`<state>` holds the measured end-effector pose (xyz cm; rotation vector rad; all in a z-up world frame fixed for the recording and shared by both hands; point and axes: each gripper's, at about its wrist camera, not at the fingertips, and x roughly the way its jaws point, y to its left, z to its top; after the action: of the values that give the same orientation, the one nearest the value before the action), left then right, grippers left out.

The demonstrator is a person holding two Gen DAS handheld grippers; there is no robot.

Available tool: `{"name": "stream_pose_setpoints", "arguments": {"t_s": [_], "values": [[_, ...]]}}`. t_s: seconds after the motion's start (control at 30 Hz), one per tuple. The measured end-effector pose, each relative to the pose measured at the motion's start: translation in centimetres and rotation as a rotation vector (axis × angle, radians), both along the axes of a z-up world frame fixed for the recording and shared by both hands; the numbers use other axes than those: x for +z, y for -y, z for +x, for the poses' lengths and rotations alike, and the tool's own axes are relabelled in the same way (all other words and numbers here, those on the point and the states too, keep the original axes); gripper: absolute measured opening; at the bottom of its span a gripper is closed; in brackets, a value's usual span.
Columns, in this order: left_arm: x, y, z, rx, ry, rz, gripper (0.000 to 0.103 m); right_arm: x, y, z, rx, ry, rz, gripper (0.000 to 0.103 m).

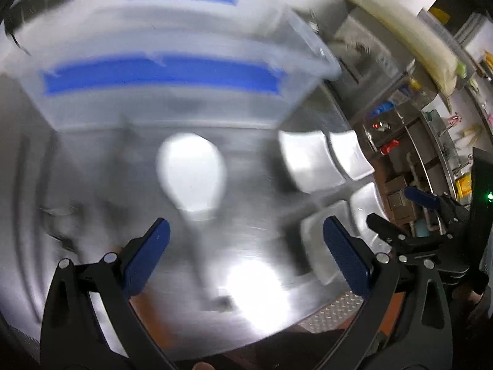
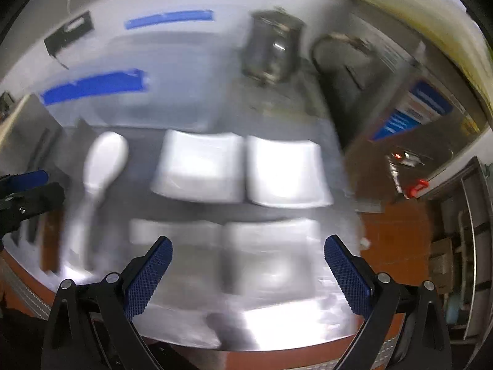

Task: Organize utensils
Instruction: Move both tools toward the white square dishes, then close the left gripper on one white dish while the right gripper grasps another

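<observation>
Both jaws wide above white spoon (image 1: 191,175)

A white rice paddle (image 1: 191,172) lies flat on the steel counter (image 1: 246,160), its broad oval head toward the back and its handle running toward the front edge. A clear plastic bin (image 1: 172,101) with blue tape strips stands just behind the paddle's head. Right of the paddle, four white square dishes (image 2: 200,166) sit in two rows of two, the back pair touching. All is blurred.
</observation>
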<state>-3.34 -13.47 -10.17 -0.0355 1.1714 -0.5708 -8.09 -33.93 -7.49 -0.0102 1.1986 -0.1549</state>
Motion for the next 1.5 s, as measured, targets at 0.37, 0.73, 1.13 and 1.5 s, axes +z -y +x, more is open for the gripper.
{"name": "stream_pose_setpoints", "arguments": {"t_s": [0.37, 0.73, 1.13, 1.5], "values": [[-4.0, 4.8, -4.1, 0.077, -0.157, 0.043, 0.058, -4.8, 6.5, 0.8, 0.118, -0.138, 0.208, 0.066], [-7.0, 6.8, -3.3, 0.093, -0.267, 0.006, 0.014, -8.1, 7.7, 1.9, 0.132, -0.271, 0.353, 0.028], [-7.2, 5.9, -2.0, 0.090, -0.321, -0.073, 0.006, -8.1, 9.6, 2.5, 0.032, -0.284, 0.513, 0.009], [-6.1, 4.2, -1.8, 0.038, -0.309, -0.104, 0.005, -7.8, 10.5, 1.5, -0.038, -0.282, 0.638, 0.006]]}}
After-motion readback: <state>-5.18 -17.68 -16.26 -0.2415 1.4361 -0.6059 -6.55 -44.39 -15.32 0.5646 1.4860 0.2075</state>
